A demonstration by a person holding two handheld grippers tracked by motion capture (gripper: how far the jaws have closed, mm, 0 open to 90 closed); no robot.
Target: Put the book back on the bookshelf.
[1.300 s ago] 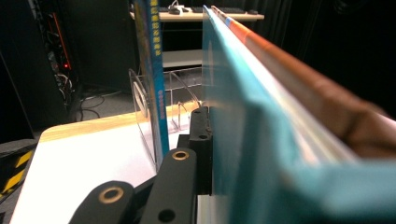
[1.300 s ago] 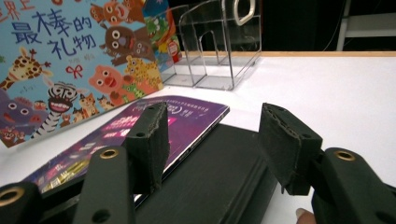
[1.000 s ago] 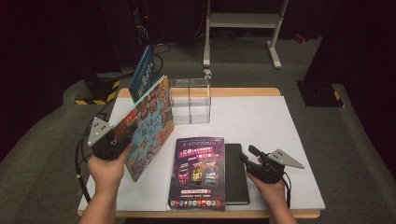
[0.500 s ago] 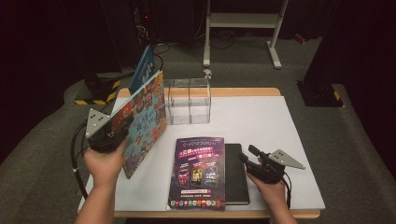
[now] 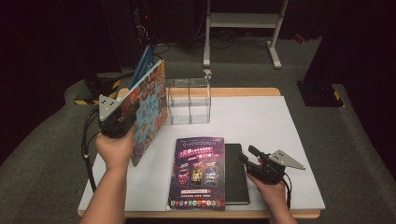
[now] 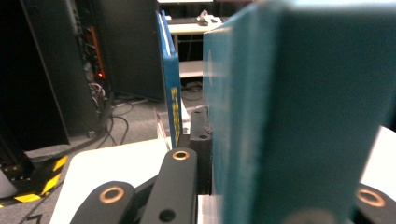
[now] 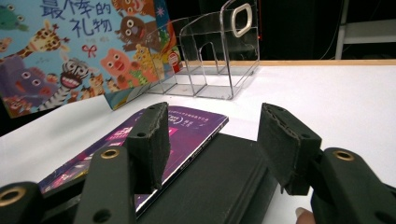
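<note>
High view: left gripper [image 5: 122, 122] clamped tight on a thin, stiff picture book [image 5: 148, 109], glossy cover crowded with cartoon animals, raised on edge and tilted off the white table [image 5: 261, 126]. Just behind that gripper, leaning, a second flat blue book [image 5: 142, 70]. Just past the held book on its far right, a clear acrylic rack [image 5: 189, 100], boxy, with upright dividers, standing on the table.

Left gripper view: smooth teal back cover [image 6: 299, 116] pressed close against the black jaws, blurred by nearness; beyond it the blue book [image 6: 172, 93] with yellow lettering down its narrow spine.

Right gripper view: right gripper [image 7: 212, 140] about half spread, nothing between the rough, foam-like black pads [image 7: 156, 135], jaws poised low over a matte black notebook [image 7: 219, 182] with a rounded edge. Under the left jaw, lapping onto that notebook, a slick purple magazine [image 7: 187, 128], flat and thin. Farther ahead, the transparent rack [image 7: 210, 60] with an oval handle cutout, and the animal-covered book [image 7: 70, 51] well to the left.
</note>
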